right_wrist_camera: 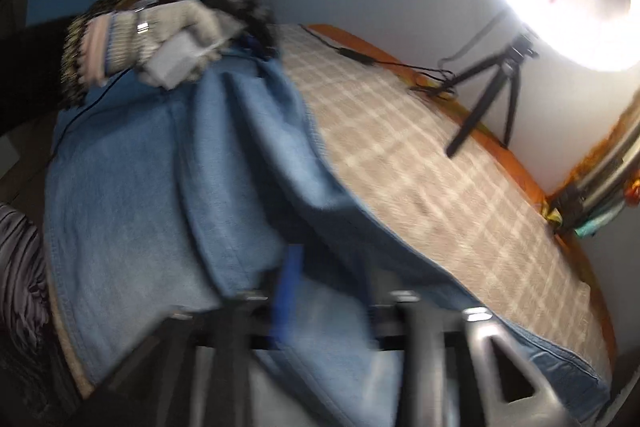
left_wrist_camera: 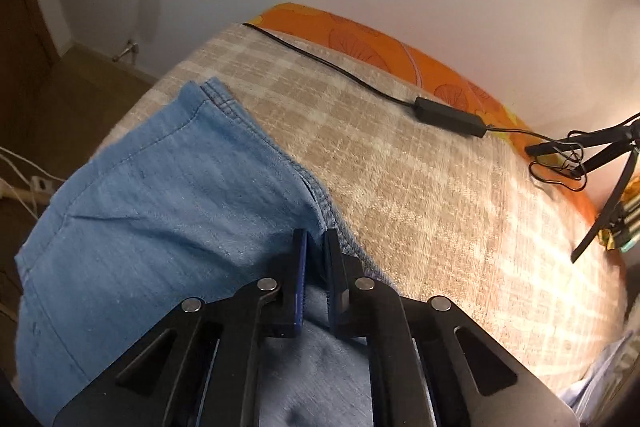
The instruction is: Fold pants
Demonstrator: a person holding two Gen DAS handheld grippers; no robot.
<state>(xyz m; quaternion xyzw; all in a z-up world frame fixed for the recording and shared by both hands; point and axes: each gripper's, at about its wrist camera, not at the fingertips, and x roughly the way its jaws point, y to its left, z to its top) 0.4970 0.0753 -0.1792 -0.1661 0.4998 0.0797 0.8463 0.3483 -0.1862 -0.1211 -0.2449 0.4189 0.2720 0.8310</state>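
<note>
Nearest to me, my left gripper (left_wrist_camera: 316, 259) has its two fingers almost together, with only a narrow slit between the pads, and a ridge of the denim at the seam stands in that slit, so I judge it is pinched on the pants (left_wrist_camera: 160, 195). My right gripper (right_wrist_camera: 332, 267) is blurred; its fingers stand about half apart, cloth lies around and between them, and I cannot tell whether the pads press on it. The pants lie on the checked blanket (left_wrist_camera: 420, 163), at its near edge, with one layer already laid over another along the length, the leg hem pointing away from me. So I think the lengthwise fold is mostly done, and the crosswise fold is left. Farther away, my left hand (right_wrist_camera: 160, 31) in a knitted glove rests on the cloth. Beyond it, a black cable (left_wrist_camera: 332, 67) and a tripod (right_wrist_camera: 488, 95) stand well apart from the pants.
</note>
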